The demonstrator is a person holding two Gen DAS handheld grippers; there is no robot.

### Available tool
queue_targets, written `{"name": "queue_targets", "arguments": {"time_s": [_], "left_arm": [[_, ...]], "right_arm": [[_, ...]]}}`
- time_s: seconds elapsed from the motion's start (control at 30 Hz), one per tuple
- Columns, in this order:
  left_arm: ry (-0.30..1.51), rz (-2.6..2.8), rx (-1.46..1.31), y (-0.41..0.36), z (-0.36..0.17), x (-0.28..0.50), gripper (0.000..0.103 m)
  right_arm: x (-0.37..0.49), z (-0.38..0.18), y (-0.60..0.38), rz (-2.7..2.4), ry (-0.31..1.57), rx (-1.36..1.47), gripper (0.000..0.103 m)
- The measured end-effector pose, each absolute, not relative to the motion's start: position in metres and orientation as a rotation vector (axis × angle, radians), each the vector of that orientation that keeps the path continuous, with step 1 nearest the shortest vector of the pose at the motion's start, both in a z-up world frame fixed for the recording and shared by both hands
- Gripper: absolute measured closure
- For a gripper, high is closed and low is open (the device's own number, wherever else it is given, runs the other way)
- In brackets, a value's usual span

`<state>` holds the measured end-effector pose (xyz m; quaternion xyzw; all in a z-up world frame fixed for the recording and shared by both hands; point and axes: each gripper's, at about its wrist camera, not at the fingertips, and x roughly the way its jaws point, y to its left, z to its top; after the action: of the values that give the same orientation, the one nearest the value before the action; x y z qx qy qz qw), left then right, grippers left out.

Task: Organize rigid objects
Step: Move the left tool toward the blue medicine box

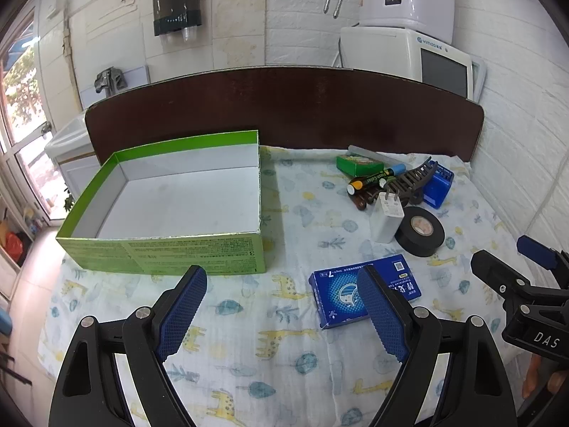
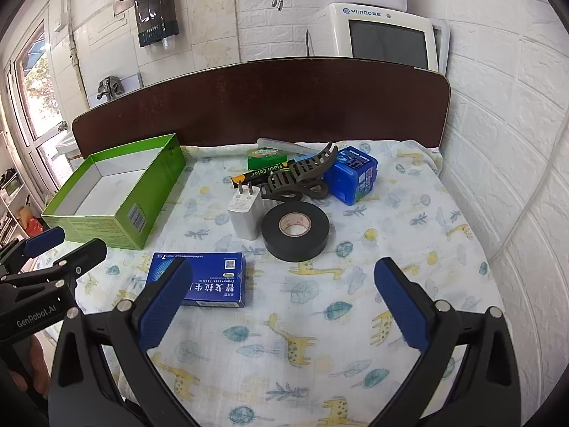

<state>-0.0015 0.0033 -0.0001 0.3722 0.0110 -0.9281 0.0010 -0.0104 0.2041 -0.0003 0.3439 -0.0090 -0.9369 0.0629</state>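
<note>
One green cardboard box [image 1: 167, 210], open-topped, rectangular, plain white inside with nothing in it, sits at the left of the bed on a thin cotton sheet [image 1: 249, 320] printed with yellow giraffes and blue-green leaves. Left gripper [image 1: 281, 311]: black plastic arms, blue ribbed pads, jaws spread wide, holding nothing, hovering over the sheet between the box and one flat blue carton [image 1: 355, 290] with white lettering, which lies near the front edge. Behind the carton, one white glossy charger plug [image 2: 245, 211] stands with two metal prongs up, touching or just beside one roll of black tape [image 2: 295, 231], matte, ring-shaped, lying flat with a pale core. Further back is a loose cluster: one black marker [image 2: 261, 173] with yellow "Flash Color" print, one small green box [image 2: 268, 159], one pale flat strip [image 2: 288, 146] along the rear, one dark toothed hair claw [image 2: 302, 170] resting over the marker, and one blue rounded cube-shaped container [image 2: 354, 174] at the cluster's right. A brown rounded item under the pile shows in the left wrist view; too hidden to name. Right gripper [image 2: 282, 306]: same build, jaws wide apart, empty, above the sheet near the blue carton and tape. A dark brown wooden headboard [image 2: 263, 106] with rounded corners closes the far side. Behind it are white embossed brick-pattern walls, a white appliance [image 2: 384, 35] with a dark screen, a dark wall-mounted dispenser [image 2: 156, 17], and a window at far left.
</note>
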Motion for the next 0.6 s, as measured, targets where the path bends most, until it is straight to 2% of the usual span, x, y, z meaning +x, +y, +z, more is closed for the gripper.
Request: {"name": "queue_targets", "arguments": {"time_s": [0.6], "left_arm": [[-0.003,-2.907,1.161,0.0094,0.0022,-0.0031,0.016]], "right_arm": [[-0.0143,0.0006,0.2104,-2.861,-0.063,1.042,0.001]]}}
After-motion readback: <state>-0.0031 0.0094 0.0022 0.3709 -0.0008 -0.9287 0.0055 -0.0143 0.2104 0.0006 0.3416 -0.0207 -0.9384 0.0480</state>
